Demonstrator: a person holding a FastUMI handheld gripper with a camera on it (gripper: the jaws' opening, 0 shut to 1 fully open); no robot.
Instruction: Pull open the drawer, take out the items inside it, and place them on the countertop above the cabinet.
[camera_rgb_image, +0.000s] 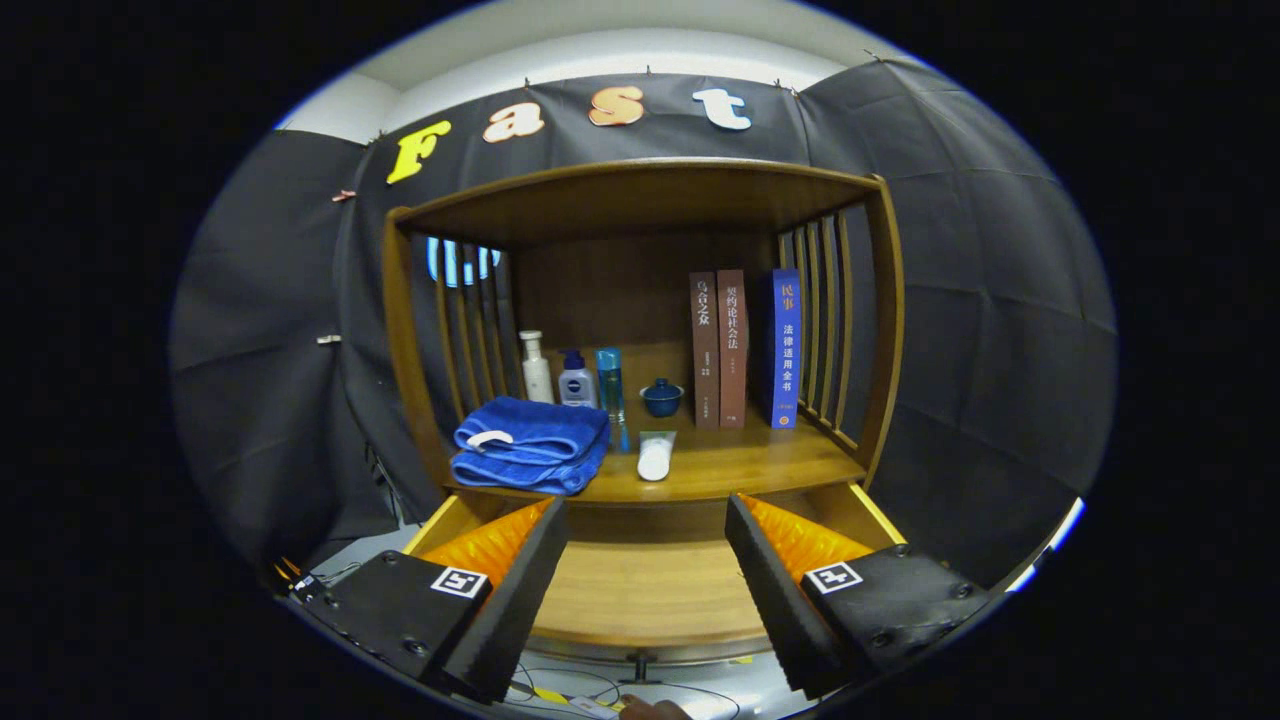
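Holding your tongs (645, 590) spread wide, you have nothing between the fingers and they touch nothing. Under and between them the drawer (650, 595) stands pulled open, its bare wooden bottom showing. Beyond the fingers, on the table (745, 462) above it, from left to right: a folded blue towel (530, 445), three bottles (577, 378) behind it, a white tube (655, 456) lying flat, a small blue lidded cup (661, 397), then three upright books (745, 348).

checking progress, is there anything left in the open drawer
No, the drawer stands pulled open with its visible wooden bottom bare between the open gripper fingers.
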